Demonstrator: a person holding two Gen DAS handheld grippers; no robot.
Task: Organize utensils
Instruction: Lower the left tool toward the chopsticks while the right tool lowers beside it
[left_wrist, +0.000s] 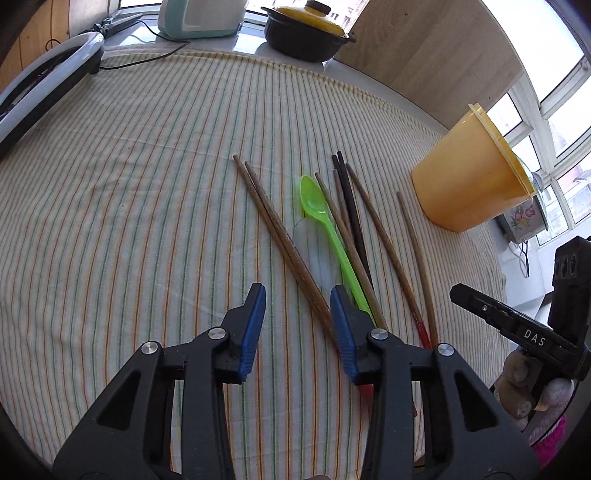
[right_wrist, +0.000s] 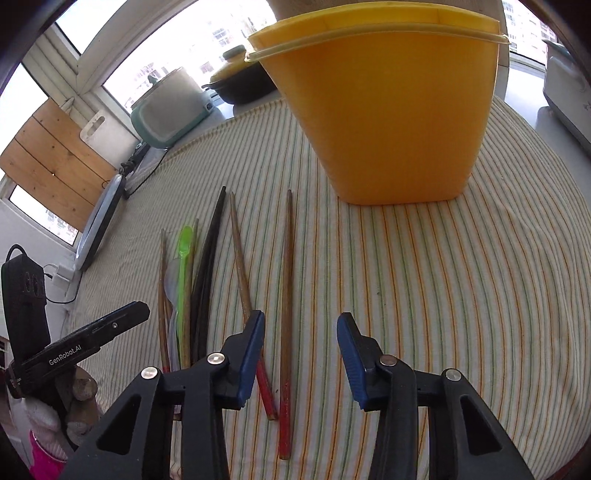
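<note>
Brown wooden chopsticks (left_wrist: 284, 236), some red-ended, a black pair (left_wrist: 351, 206), a green plastic spoon (left_wrist: 325, 221) and a clear spoon (left_wrist: 314, 251) are lying fanned on the striped tablecloth (left_wrist: 129, 203), near the upright yellow plastic container (right_wrist: 388, 122). The left gripper (left_wrist: 297, 325) is hanging released over two brown chopsticks. The right gripper (right_wrist: 301, 347) is standing released astride one red-ended chopstick (right_wrist: 286, 314). Bare cloth is lying open on both outer sides.
</note>
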